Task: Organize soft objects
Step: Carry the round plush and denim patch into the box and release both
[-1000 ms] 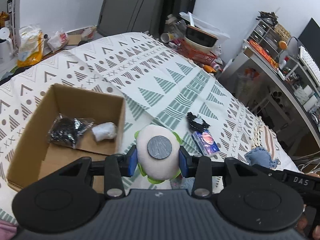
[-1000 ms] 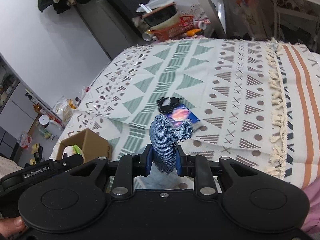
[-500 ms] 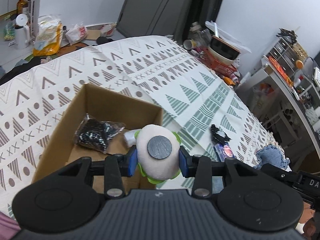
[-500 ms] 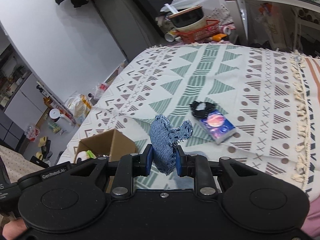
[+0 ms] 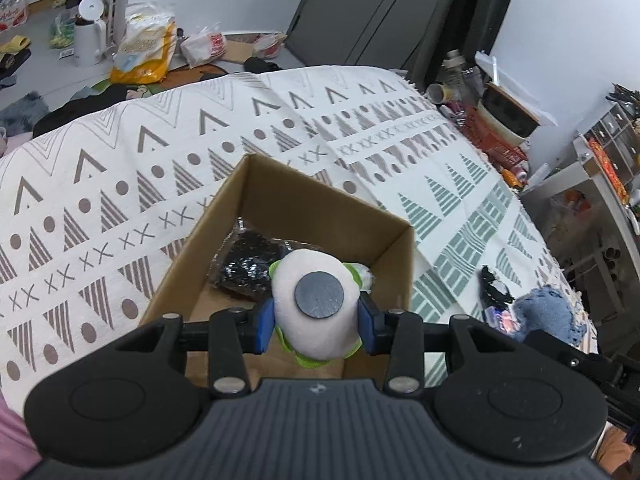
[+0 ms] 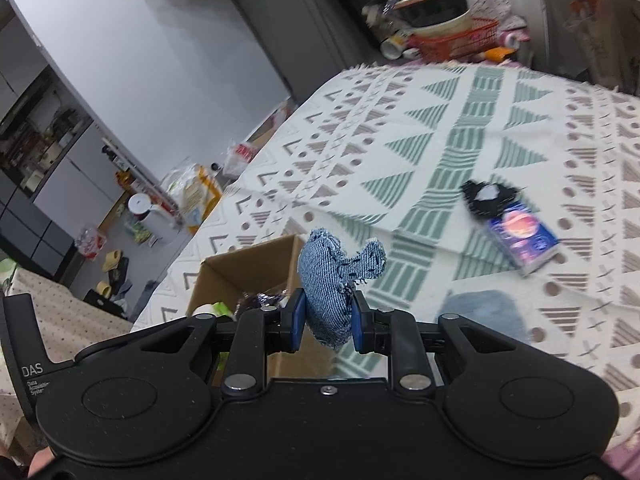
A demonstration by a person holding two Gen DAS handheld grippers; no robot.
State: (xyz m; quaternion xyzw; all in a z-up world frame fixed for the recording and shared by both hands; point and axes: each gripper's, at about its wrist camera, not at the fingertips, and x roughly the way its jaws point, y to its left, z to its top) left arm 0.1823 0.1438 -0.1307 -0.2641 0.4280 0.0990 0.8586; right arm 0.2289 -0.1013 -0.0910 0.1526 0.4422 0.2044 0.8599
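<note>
A: Left wrist view, left to right: patterned blanket [image 5: 120, 184] fills the left half, cardboard box [image 5: 400, 264] sits centre frame. Left gripper [image 5: 317, 323] is clamped on a white plush toy [image 5: 316, 320] with a green rim and a grey disc, held over the box opening. Inside the box, a black shiny packet [image 5: 248, 268] and a small white item [image 5: 366, 276] partly hidden behind the plush.

B: Right side of that frame?

A: Denim plush [image 5: 546, 314] at mid right, with the other tool's black body under it. The grip itself isn't visible there.

B: Right wrist view?

A: It shows the grip: right gripper [image 6: 325, 317] pinched narrow on the denim plush [image 6: 332, 280], lower centre. Box [image 6: 240, 276] is just left of it, blanket [image 6: 440, 140] behind. At right, a black item [image 6: 486, 196] touches a blue printed pack [image 6: 524, 238], both lying on the blanket, blurred. The left view shows them only partly.
</note>
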